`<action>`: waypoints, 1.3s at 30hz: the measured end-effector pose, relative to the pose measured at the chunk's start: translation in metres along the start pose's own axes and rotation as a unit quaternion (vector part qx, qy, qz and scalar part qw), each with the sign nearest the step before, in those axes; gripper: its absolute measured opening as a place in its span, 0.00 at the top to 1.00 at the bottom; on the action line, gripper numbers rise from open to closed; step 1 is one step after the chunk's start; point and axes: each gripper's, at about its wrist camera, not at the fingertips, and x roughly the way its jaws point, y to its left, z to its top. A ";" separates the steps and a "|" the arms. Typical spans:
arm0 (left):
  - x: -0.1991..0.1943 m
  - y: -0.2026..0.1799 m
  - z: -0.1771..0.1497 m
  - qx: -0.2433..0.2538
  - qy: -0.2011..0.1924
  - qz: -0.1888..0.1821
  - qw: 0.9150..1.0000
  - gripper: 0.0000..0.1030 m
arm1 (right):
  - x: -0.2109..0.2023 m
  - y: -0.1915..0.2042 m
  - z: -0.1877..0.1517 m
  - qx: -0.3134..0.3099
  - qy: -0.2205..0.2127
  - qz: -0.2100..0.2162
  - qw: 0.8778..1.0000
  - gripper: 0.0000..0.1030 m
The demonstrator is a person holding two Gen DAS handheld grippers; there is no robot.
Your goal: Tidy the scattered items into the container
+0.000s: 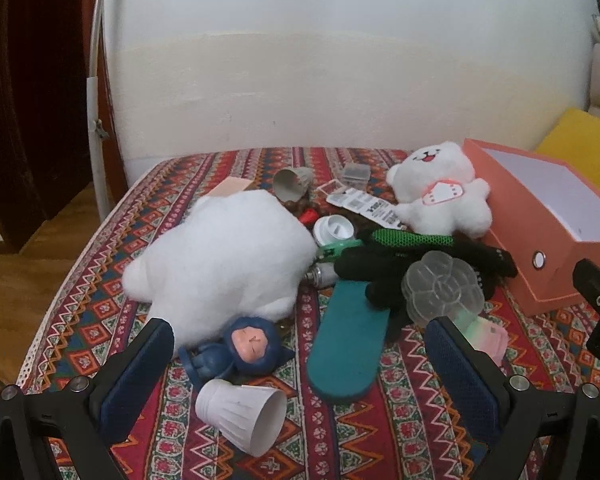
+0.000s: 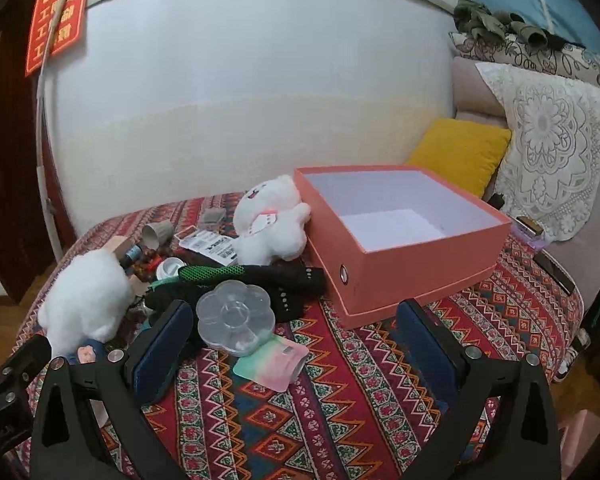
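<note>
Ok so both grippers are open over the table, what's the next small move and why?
Probably ease the right gripper forward onto the clear flower-shaped tray. It sits on top of the pile, nearest the open fingers, and the orange box just right of it is empty.

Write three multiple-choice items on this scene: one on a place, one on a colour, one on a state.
1. Where is the bear?
A. in the box
B. against the box's outer wall
C. on the floor

2. What colour is the box outside?
A. orange-pink
B. green
C. black

3. How are the two grippers?
A. both shut on toys
B. one open, one shut
C. both open

Key: 1 B, the bear leans on the box's wall, on the cloth. 2 A, its walls are orange-pink and its inside is white. 3 C, the left gripper and the right gripper both show spread fingers with nothing gripped.
</note>
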 end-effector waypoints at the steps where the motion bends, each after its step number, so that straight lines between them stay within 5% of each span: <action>1: 0.000 -0.001 0.000 0.001 0.000 0.001 1.000 0.00 | 0.000 -0.001 0.000 0.000 0.000 -0.001 1.000 0.00; 39: 0.019 0.012 -0.008 0.005 0.014 0.015 1.000 0.00 | 0.005 0.005 -0.004 -0.024 0.017 0.007 1.000 0.00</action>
